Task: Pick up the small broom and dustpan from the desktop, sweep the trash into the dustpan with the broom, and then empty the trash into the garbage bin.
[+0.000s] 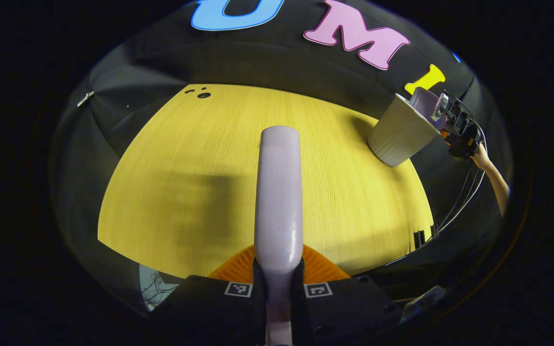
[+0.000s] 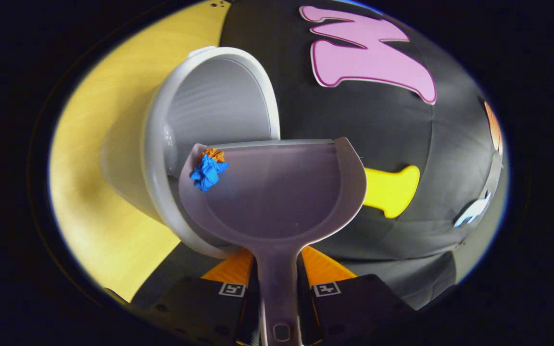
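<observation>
Over the ribbed bin (image 2: 209,105), smooth dustpan (image 2: 277,192) cradles crumpled blue trash (image 2: 207,173).

The yellow wooden desktop (image 1: 200,192) carries the garbage bin (image 1: 399,134) (seemingly near its far edge).

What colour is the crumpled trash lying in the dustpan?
The crumpled trash is mostly blue with a small orange piece on top, seen best in the right gripper view.
</observation>
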The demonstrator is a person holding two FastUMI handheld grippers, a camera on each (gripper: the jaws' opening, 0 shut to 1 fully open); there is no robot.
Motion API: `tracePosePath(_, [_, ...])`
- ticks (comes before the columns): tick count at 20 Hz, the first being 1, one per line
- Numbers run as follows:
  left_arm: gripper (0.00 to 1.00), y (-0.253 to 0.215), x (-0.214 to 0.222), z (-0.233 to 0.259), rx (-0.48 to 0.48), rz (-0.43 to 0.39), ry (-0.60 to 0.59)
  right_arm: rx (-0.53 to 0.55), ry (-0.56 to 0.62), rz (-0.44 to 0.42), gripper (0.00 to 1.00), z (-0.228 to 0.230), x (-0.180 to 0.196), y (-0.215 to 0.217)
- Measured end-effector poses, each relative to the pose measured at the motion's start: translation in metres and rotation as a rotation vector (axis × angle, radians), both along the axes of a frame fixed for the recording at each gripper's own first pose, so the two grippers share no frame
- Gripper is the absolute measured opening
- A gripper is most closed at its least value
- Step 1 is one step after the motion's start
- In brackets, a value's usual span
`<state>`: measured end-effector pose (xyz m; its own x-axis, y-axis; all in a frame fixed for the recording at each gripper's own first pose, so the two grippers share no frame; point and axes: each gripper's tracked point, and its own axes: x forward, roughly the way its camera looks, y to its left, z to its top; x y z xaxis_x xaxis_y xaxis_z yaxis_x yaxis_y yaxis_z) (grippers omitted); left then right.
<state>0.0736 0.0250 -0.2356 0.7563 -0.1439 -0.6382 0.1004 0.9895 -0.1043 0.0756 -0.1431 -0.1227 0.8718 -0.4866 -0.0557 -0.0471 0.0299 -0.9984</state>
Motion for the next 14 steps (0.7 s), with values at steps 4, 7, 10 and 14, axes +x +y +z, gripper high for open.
tracePosePath(4, [0.25,0.001,-0.004,-0.004,0.014,-0.002,0.012,-0.097,0.062,0.021,0.36,-0.001,-0.003,-0.002])
tracePosePath(7, [0.24,0.002,-0.002,-0.001,0.032,-0.002,0.004,-0.095,0.069,0.020,0.36,-0.003,-0.004,-0.004])
tracePosePath(10, [0.25,0.000,0.002,0.004,0.037,-0.003,-0.006,-0.002,0.067,-0.008,0.36,-0.005,-0.005,-0.003])
tracePosePath(14, [0.25,0.005,0.003,0.007,0.101,-0.011,-0.019,0.291,0.036,-0.071,0.36,-0.014,-0.007,0.001])
